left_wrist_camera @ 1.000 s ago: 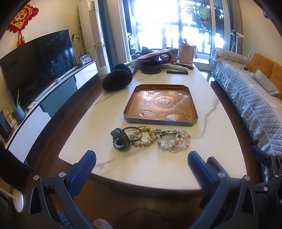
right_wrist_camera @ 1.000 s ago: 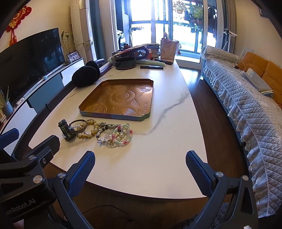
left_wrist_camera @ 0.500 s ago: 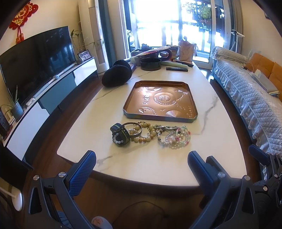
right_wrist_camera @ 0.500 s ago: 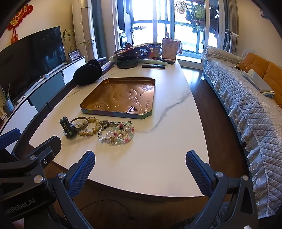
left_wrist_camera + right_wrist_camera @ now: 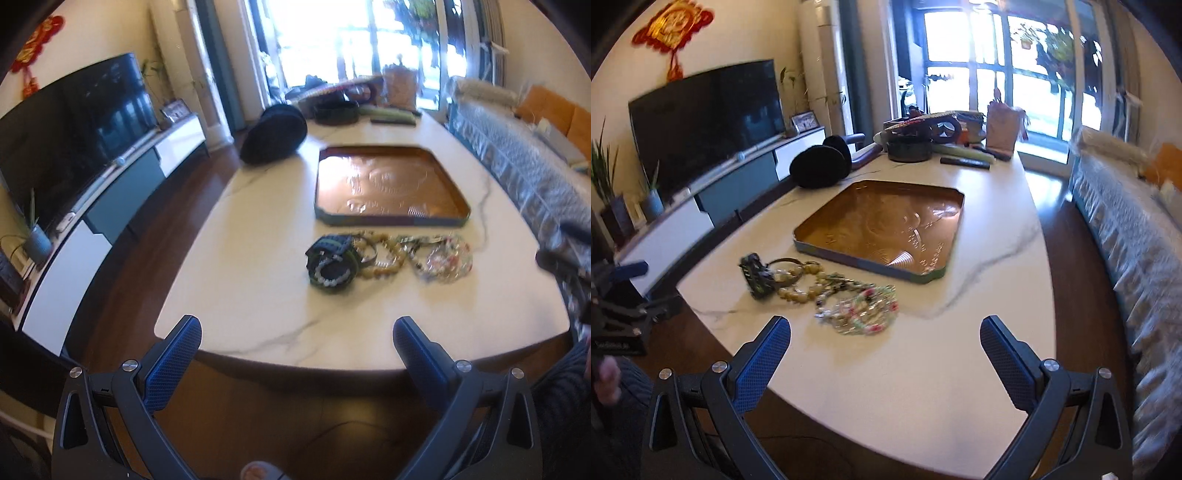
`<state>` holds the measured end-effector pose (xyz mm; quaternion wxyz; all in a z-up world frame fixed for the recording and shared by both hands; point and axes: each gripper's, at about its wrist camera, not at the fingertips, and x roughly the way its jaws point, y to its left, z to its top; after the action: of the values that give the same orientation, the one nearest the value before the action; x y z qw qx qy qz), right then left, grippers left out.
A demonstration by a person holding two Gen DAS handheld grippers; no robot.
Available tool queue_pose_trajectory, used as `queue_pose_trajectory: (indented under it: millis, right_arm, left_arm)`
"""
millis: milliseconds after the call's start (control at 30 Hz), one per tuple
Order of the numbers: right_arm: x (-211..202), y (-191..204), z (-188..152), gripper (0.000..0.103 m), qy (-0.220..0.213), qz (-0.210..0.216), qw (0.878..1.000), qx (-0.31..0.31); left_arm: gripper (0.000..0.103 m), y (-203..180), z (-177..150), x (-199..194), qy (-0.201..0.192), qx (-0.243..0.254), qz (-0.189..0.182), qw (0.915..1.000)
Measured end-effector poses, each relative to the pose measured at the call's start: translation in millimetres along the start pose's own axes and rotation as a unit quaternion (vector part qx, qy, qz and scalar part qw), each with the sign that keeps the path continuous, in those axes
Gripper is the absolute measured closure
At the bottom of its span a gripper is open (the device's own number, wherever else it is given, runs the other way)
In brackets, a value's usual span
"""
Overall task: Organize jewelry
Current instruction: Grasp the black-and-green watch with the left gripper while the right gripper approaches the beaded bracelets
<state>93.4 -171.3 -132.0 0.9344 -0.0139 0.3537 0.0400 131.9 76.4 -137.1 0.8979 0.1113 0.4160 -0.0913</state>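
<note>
Table (image 5: 258, 295): a white marble top with grey veins carries everything in play. Its near rounded edge sits just ahead of both tools, so the reach is short.

Tray (image 5: 388, 184): copper-coloured and embossed, lying flat mid-table with nothing in it. That looks like the destination, parked right behind the pile so each piece only needs a short hop over the low rim.

Jewelry pile (image 5: 388, 258): bunched in a row on the marble, just in front of the tray's near rim and not touching it. The pieces overlap, so lifting one may drag its neighbour.

Left gripper (image 5: 295, 345): blue-padded jaws spread wide and empty, hovering at the table's near edge, pointed toward the dark end of the pile. My guess is it's lining up for that end.

Right gripper (image 5: 884, 341): also wide apart, holding nothing, poised over the near marble with the pastel beads just ahead of its left finger.

Dark strap piece (image 5: 332, 264): leftmost in the row, bulky and dark with a ring of pale beads resting on it; it could be a watch, but blur hides the detail. It's the easiest thing to pinch.

Amber bead bracelet (image 5: 384, 254): chunky yellow beads in the middle, overlapping the dark piece.

Pastel bead bracelets (image 5: 864, 314): a translucent tangle of green and pink at the right end, likely slippery and prone to snagging.
</note>
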Motion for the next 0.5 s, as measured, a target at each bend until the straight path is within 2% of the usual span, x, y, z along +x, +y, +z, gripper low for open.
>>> queue_pose_trajectory:
  millis: [100,167,200,300,333,367,400,433,467,500]
  right_arm:
    - [16.0,-2.6,18.6,0.001,0.019,0.046,0.999,-0.016]
    - [26.4,-7.8,34.7,0.001,0.029,0.083,0.996,-0.006]
    - [27.0,-12.6,39.5,0.001,0.02,0.09,0.996,0.004]
    - [30.4,-26.1,44.5,0.001,-0.002,0.103,0.994,0.035]
    - [32.7,-28.0,42.4,0.001,-0.002,0.108,0.993,0.039]
    - [35.1,-28.5,38.4,0.001,-0.001,0.11,0.993,0.035]
    - [37.5,-27.7,33.7,0.002,0.0,0.103,0.994,0.028]
    - [39.0,-26.5,29.3,0.009,0.002,0.096,0.995,0.019]
    - [40.1,-25.2,25.0,0.027,0.003,0.089,0.996,0.009]
    - [42.5,-23.7,22.0,0.037,0.006,0.081,0.997,0.002]
  left_arm:
    - [0.0,9.0,7.2,12.8,0.02,-0.029,-0.052,0.9981]
    - [0.0,13.2,10.6,17.0,0.016,-0.044,-0.085,0.9953]
    - [0.0,15.0,17.2,22.6,0.009,-0.049,-0.105,0.9932]
    - [0.003,12.5,30.0,31.1,-0.002,-0.036,-0.104,0.9939]
    - [0.01,10.9,32.7,32.2,-0.004,-0.03,-0.102,0.9943]
    - [0.024,7.1,37.2,36.1,-0.009,-0.016,-0.098,0.995]
    - [0.033,5.4,38.9,41.3,-0.008,-0.004,-0.09,0.9959]
    - [0.05,4.2,39.9,49.1,-0.001,0.003,-0.076,0.9971]
    - [0.062,5.3,39.3,55.6,0.007,0.003,-0.075,0.9971]
    - [0.067,6.0,37.7,60.3,0.01,0.002,-0.081,0.9966]
